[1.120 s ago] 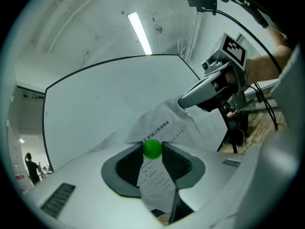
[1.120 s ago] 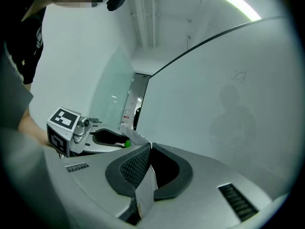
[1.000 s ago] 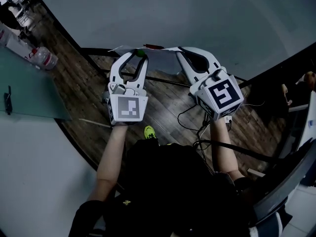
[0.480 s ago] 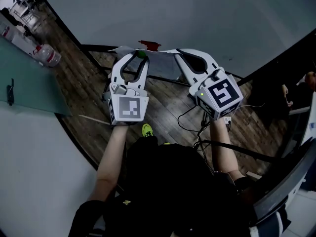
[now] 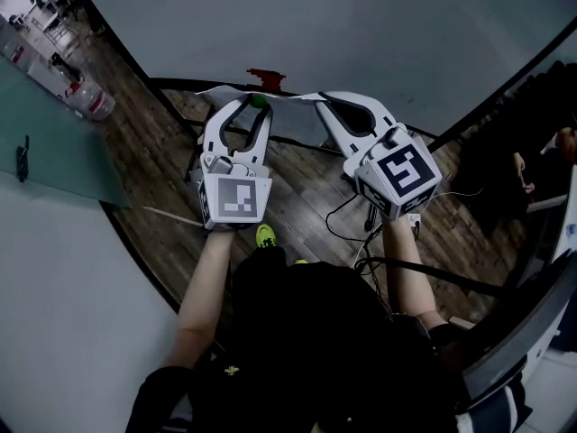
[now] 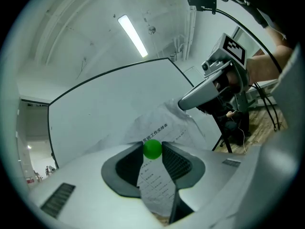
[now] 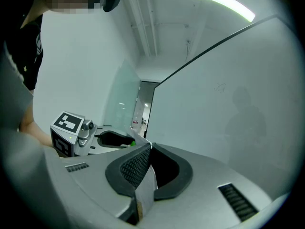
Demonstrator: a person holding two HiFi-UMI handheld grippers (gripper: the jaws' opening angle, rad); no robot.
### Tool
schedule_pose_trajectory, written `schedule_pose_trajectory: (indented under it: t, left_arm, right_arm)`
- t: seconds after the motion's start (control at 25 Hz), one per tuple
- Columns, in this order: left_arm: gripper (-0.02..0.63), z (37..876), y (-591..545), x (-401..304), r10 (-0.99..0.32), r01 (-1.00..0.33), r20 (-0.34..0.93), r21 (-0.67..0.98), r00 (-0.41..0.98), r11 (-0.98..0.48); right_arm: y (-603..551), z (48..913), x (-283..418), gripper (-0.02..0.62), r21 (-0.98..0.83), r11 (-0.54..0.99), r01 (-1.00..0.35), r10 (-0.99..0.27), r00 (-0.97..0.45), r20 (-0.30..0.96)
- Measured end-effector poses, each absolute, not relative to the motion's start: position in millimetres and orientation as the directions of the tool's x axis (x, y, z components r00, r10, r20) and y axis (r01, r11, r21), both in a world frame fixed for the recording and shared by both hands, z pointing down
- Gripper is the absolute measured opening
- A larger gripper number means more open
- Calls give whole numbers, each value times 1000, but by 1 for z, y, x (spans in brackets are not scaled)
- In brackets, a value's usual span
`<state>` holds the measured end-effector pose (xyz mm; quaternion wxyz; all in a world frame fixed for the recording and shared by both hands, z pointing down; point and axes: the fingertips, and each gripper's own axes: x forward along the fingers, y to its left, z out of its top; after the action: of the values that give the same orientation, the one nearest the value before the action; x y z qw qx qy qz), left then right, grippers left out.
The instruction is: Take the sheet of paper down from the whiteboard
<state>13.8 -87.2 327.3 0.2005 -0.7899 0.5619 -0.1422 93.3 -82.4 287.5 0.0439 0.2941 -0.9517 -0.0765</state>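
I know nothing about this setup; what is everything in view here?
whiteboard: one, white, upright ahead
sheet of paper: one, white, printed, held before the whiteboard
ball: one, green, pinched against the paper
small object: one, red, by the whiteboard; unidentifiable
bottle: one, clear, on the wooden floor, far left
cables: several, black, on the floor
glass panel: one, greenish, left
shoe: one, yellow-green, the person's
left gripper: one, white, shut on ball and paper
right gripper: one, white, shut on the paper
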Motion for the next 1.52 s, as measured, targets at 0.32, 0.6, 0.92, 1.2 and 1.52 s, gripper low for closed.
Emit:
schedule_pose_trajectory:
  t: [0.32,0.6,0.92,1.2,1.52]
  left_arm:
    - [135,320,-61,21,-953,-837,-11,-482,302,-260]
    - [135,318,-36,29,-960,-840,-22,-491,279,-232]
    - [135,317,-25,39,-965,-841,-20,-496,260,-216]
    - [135,317,-11,40,-967,-840,-24,-501,255,-209]
    - [135,317,-17,51,-955,-820,-1,-513,296,-254]
  right_arm:
    - [-55,284,102,18,154,838,-523,-533,-846,27]
    - [-31,284,111,17,130,858,-497,-503,-864,13]
    - [-21,283,120,18,110,875,-471,-474,-881,-3]
    - [-5,283,117,18,102,888,-447,-449,-893,-7]
    - [-8,281,121,17,105,885,-453,-455,-890,-8]
